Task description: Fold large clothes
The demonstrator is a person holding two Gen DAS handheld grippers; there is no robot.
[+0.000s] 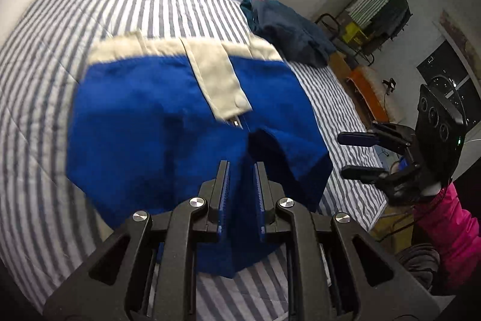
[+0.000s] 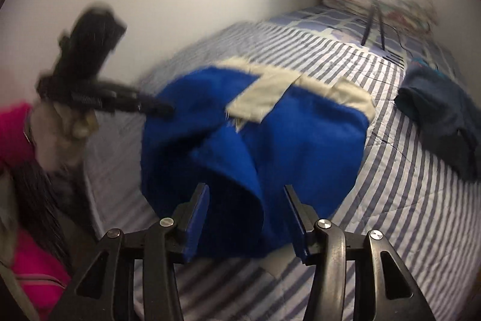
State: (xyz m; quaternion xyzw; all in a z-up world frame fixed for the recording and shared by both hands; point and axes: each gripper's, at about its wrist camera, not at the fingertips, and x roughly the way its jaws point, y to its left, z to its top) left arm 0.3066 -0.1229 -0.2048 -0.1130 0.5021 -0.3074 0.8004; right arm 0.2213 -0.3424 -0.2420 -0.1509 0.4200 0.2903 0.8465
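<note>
blue garment (image 1: 156,122) with cream trim lies on the striped bed (image 1: 45,56); left gripper (image 1: 242,167) pinches its near fold narrowly, right gripper (image 2: 246,190) stands wide above that fold, holding nothing.

Left gripper (image 1: 242,167) fingers narrowly apart, fold of bright blue fabric garment with cream trim (image 1: 168,122) between them. Garment spread on blue-and-white striped bed cover (image 1: 45,56). Right gripper (image 1: 360,155) at right, fingers apart, empty. Dark blue crumpled garment (image 1: 288,29) beyond.
</note>
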